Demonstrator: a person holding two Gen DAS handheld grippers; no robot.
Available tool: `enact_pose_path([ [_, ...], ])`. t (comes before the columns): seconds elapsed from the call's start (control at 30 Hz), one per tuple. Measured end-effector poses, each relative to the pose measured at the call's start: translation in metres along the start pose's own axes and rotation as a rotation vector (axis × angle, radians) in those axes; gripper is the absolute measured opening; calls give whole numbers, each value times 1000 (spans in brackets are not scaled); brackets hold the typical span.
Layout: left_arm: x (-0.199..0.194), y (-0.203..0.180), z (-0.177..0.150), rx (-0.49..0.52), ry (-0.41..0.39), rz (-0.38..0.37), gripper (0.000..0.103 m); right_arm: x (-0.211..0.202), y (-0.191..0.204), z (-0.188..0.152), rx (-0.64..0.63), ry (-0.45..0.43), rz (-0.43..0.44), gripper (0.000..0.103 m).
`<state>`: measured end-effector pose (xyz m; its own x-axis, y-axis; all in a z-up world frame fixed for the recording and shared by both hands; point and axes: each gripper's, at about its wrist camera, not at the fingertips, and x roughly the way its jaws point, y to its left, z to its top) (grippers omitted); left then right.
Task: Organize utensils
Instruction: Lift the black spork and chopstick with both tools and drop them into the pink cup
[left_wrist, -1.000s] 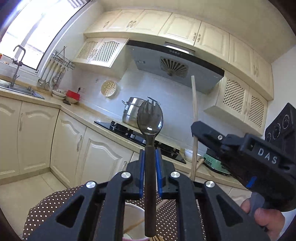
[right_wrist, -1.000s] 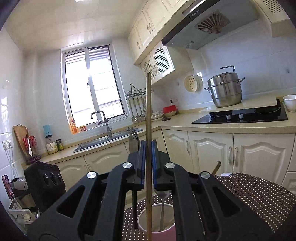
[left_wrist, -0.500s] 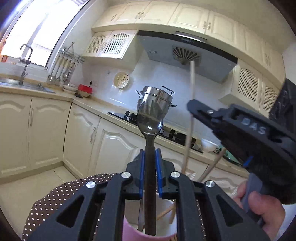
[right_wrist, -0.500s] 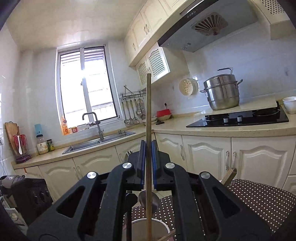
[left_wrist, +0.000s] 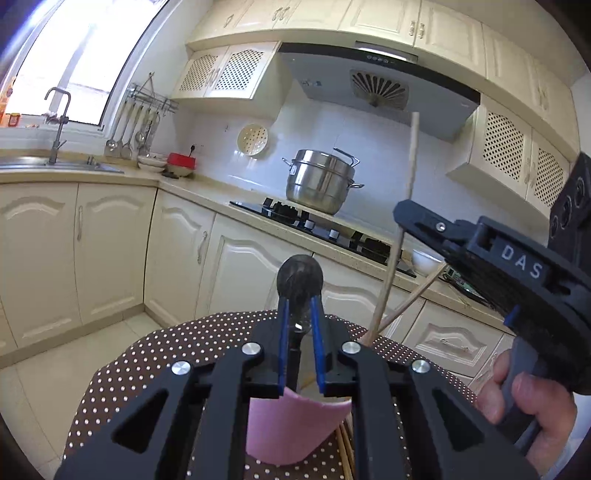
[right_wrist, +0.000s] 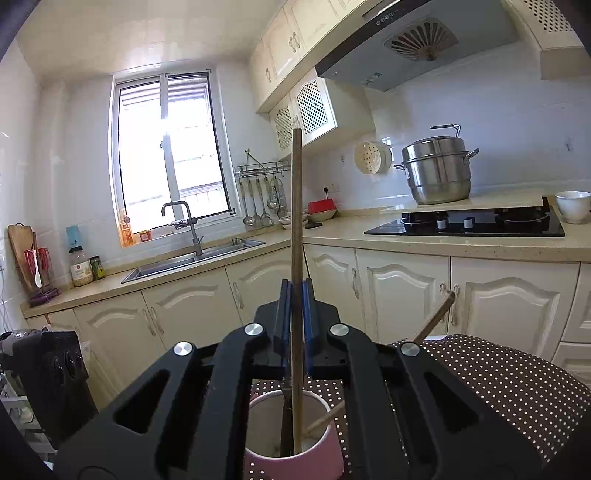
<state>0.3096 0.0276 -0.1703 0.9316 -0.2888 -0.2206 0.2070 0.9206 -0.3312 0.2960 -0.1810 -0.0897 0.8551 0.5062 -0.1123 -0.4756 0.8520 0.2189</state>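
Jaws of left gripper (left_wrist: 299, 317) opening, spork (left_wrist: 300, 280) dropped lower into cup (left_wrist: 295, 428)

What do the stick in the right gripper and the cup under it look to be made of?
Stick: probably wood or bamboo, going by its matte brown, unvarnished look. Cup: pink outside, white inside, with a thin rim; plastic or ceramic, can't tell which.

Right gripper (right_wrist: 294, 325) clamps a chopstick (right_wrist: 296, 221) upright, tip down inside the pink cup (right_wrist: 321, 458) at six o'clock. A dark utensil handle (right_wrist: 286, 421) stands beside it; another chopstick (right_wrist: 436, 317) leans toward two o'clock over the dotted tablecloth (right_wrist: 498, 384).
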Motion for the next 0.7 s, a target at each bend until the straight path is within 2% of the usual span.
enact_pose_path([
  [0.07,-3,2,1,-19,18,12,29,-4,1,-1,5,8,-7,7],
  [0.2,-11,4,3,-19,39,48,42,-9,4,-5,1,26,-18,7],
  [0.43,-22,2,6,-18,77,92,53,-11,10,-15,-1,71,-37,7],
  [0.7,-38,-5,11,-11,77,88,59,-19,12,-19,9,109,-71,8],
])
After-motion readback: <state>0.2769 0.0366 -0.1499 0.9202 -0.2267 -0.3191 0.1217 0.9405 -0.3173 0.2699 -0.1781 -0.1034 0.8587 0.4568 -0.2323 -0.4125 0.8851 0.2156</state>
